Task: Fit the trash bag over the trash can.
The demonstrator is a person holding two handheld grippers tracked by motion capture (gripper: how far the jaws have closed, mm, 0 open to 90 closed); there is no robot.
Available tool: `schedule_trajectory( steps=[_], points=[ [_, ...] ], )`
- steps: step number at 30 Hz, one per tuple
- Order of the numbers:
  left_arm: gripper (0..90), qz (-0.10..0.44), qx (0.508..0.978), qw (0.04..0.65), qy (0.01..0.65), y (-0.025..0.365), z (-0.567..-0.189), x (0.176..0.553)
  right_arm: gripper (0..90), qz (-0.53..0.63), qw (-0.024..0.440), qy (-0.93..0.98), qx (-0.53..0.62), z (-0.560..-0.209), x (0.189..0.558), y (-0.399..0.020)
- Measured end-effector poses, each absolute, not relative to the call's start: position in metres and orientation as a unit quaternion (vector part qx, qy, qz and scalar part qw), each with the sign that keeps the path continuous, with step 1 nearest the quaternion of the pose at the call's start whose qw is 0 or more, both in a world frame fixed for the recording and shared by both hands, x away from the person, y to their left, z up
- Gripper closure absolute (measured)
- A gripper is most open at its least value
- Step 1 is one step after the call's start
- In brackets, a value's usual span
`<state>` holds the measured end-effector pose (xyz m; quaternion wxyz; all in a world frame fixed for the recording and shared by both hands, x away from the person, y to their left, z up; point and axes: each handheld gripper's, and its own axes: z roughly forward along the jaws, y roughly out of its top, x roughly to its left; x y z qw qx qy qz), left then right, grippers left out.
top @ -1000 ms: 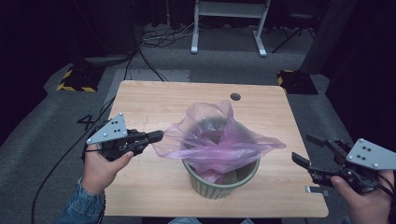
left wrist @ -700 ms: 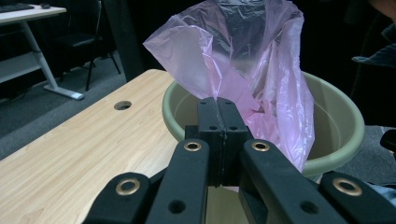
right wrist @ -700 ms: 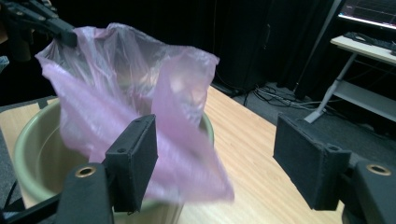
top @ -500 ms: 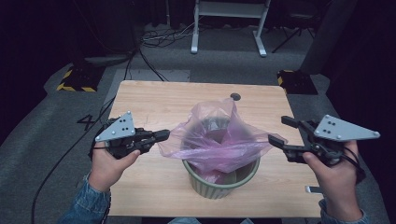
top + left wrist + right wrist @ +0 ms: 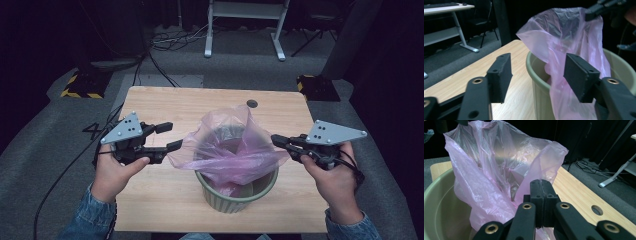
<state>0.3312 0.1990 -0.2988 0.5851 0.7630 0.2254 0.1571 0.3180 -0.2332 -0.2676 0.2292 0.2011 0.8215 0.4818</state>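
Note:
A green bin (image 5: 235,200) stands on the wooden table (image 5: 165,105), lined with a thin pink bag (image 5: 235,150) that billows above the rim. My left gripper (image 5: 172,135) sits at the bag's left edge; its jaws have just been opening. In the left gripper view the left gripper (image 5: 539,75) is open, and the bag (image 5: 564,32) hangs by the right pad without being pressed. My right gripper (image 5: 275,140) is at the bag's right edge; its jaws have just been closing. In the right gripper view the right gripper (image 5: 541,187) is shut on the bag's film (image 5: 491,162).
A round cable hole (image 5: 252,103) lies in the tabletop behind the bin. Beyond the table's far edge, a white desk frame (image 5: 245,15) stands on the grey floor among some cables. A yellow-and-black striped block (image 5: 80,85) is at the left.
My right hand came in from the right to the bag and its jaws shut on the right edge. The left jaws, shut at the bag's left edge before, now stand open.

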Motion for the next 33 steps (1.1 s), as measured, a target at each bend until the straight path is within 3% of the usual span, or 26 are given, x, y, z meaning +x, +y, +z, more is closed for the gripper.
schedule_trajectory(
  steps=[7, 15, 17, 19, 21, 23, 33],
  points=[
    [34.6, 0.124, 0.772, 0.582, 0.223, 0.179, -0.302, 0.347, 90.0, 0.483, 0.234, 0.820, 0.199, -0.267, 0.315, -0.235],
    [32.8, 0.123, 0.796, 0.557, 0.201, 0.143, -0.286, 0.350, 90.0, 0.480, 0.240, 0.822, 0.189, -0.266, 0.313, -0.226],
    [41.5, 0.122, 0.803, 0.545, 0.207, 0.137, -0.287, 0.353, 90.0, 0.480, 0.238, 0.823, 0.188, -0.267, 0.313, -0.224],
    [55.6, 0.133, 0.806, 0.538, 0.210, 0.135, -0.291, 0.356, 90.0, 0.481, 0.238, 0.823, 0.187, -0.268, 0.313, -0.224],
    [76.2, 0.131, 0.803, 0.540, 0.215, 0.138, -0.294, 0.358, 90.0, 0.482, 0.239, 0.821, 0.191, -0.268, 0.313, -0.227],
    [87.8, 0.134, 0.802, 0.539, 0.219, 0.142, -0.296, 0.359, 90.0, 0.482, 0.241, 0.819, 0.197, -0.269, 0.315, -0.232],
    [90.0, 0.160, 0.794, 0.527, 0.258, 0.171, -0.303, 0.364, 90.0, 0.466, 0.243, 0.814, 0.247, -0.281, 0.328, -0.261]
  ],
)
